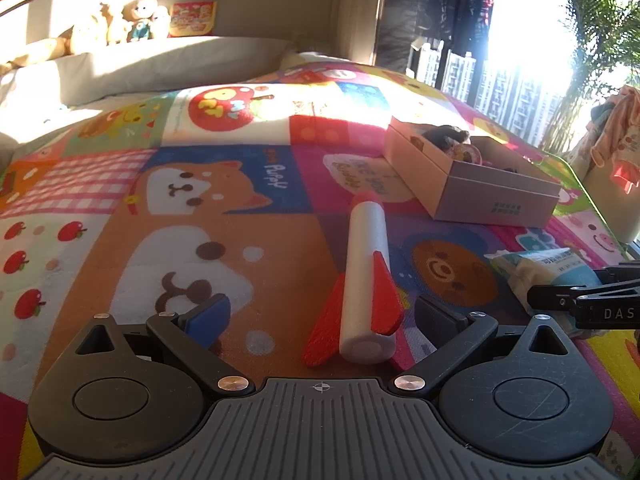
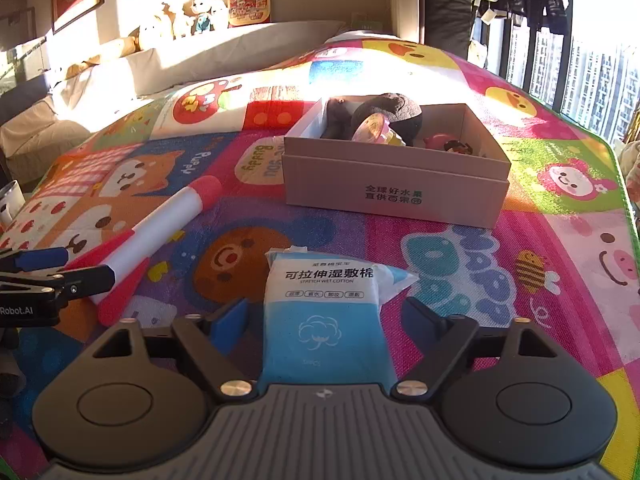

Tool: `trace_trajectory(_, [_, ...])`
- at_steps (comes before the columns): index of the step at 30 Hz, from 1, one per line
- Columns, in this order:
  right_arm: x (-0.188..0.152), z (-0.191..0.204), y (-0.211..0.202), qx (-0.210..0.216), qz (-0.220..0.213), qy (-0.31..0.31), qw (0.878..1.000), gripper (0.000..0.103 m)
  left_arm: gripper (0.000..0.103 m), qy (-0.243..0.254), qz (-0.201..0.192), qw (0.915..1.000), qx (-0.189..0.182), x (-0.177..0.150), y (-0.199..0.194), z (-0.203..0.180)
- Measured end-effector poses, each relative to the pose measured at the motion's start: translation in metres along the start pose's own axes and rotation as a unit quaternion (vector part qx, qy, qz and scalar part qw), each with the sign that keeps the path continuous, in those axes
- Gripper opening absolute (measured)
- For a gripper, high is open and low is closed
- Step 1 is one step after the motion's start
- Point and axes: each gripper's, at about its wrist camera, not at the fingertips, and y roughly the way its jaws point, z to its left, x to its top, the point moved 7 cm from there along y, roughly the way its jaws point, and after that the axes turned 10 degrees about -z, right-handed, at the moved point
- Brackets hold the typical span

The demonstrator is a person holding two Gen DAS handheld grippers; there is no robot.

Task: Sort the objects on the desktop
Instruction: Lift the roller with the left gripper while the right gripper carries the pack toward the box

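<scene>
The foam rocket [image 1: 366, 280] lies flat on the cartoon play mat [image 1: 224, 264], its finned tail between the wide-spread fingers of the left gripper [image 1: 322, 316], untouched. Just right, the blue cotton-pad packet [image 2: 324, 316] lies between the right gripper [image 2: 324, 324] fingers, half-closed, pads not pressing it. Beyond stands the open cardboard box [image 2: 396, 188] holding 3 or more small toys.
</scene>
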Motion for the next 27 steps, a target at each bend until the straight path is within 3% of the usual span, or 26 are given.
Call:
trace_trajectory(1, [-0.002, 0.001, 0.001, -0.003, 0.004, -0.004, 1.0, 0.057, 0.101, 0.003, 0.0, 1.0, 0.0, 0.001, 0.0, -0.001])
trace_trajectory(7, [-0.004, 0.0, -0.004, -0.014, -0.002, -0.018, 1.0, 0.053, 0.101, 0.025, -0.001, 0.9988, -0.041, 0.008, 0.01, -0.021])
trace_trajectory(11, [-0.007, -0.002, -0.007, -0.014, -0.004, -0.016, 1.0, 0.053, 0.098, 0.011, 0.011, 0.9983, -0.055, 0.011, 0.018, -0.027])
trace_trajectory(14, [-0.009, -0.004, -0.009, -0.014, -0.006, -0.017, 1.0, 0.054, 0.098, -0.019, 0.024, 0.9939, -0.106, 0.012, 0.016, -0.036])
trace_trajectory(15, [-0.009, -0.004, -0.009, -0.013, -0.008, -0.016, 1.0, 0.054, 0.098, -0.02, 0.028, 0.992, -0.121, 0.011, 0.015, -0.04])
trace_trajectory(19, [-0.015, -0.01, -0.007, -0.017, -0.01, -0.001, 1.0, 0.073, 0.099, 0.002, 0.039, 0.987, -0.156, 0.005, 0.011, -0.06])
trace_trajectory(21, [-0.02, -0.014, -0.004, -0.017, -0.004, 0.008, 1.0, 0.074, 0.099, 0.003, 0.042, 0.9834, -0.176, 0.003, 0.009, -0.068])
trace_trajectory(23, [-0.021, -0.017, -0.005, -0.014, -0.005, 0.019, 1.0, 0.078, 0.099, -0.006, 0.036, 0.9837, -0.176, 0.005, 0.009, -0.067])
trace_trajectory(27, [-0.022, -0.019, -0.003, -0.01, -0.003, 0.027, 1.0, 0.084, 0.099, -0.031, 0.037, 0.9929, -0.109, 0.011, 0.022, -0.05])
